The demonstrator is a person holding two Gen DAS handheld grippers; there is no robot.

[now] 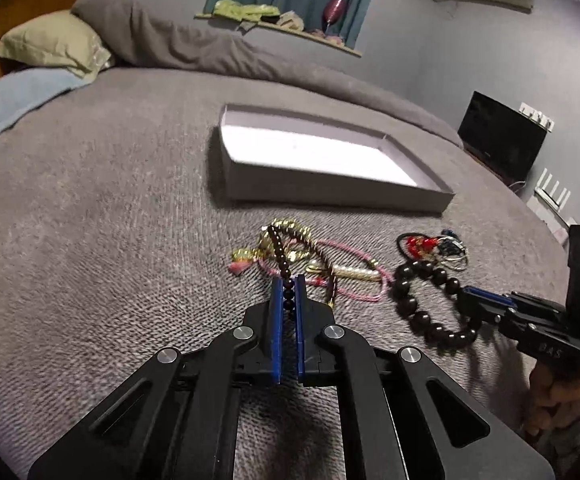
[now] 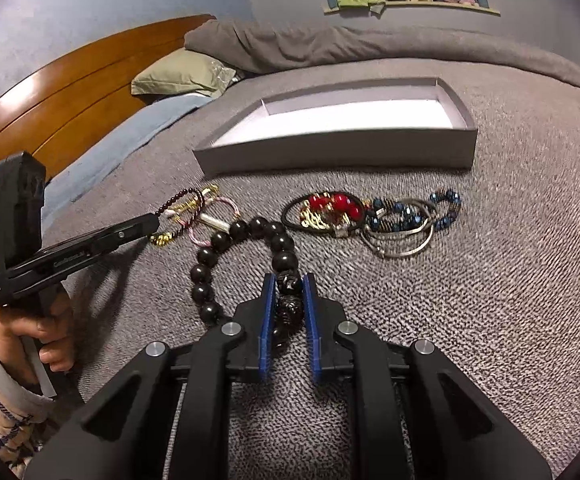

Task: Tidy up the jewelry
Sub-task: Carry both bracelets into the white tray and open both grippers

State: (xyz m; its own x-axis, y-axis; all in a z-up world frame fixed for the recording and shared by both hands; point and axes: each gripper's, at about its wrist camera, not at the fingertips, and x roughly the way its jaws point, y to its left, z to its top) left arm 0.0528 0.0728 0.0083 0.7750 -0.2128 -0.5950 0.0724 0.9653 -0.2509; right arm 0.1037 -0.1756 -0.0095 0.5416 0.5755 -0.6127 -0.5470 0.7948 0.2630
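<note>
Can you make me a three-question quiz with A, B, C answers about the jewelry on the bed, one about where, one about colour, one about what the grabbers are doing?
1. Where is the shallow grey cardboard box?
A. Behind the jewelry, farther up the grey blanket
B. On the pillow
C. Under the bracelets

2. What colour are the inner pads of the grippers?
A. Red
B. Blue
C. Yellow

3. What is the right gripper doing?
A. Standing wide open
B. Holding a silver ring
C. Shut on the big dark round-bead bracelet

Answers:
1 A, the box lies beyond the jewelry pile.
2 B, blue strips line both jaws.
3 C, its pads clamp dark beads, while the left gripper pinches the thin small-bead strand.
</note>
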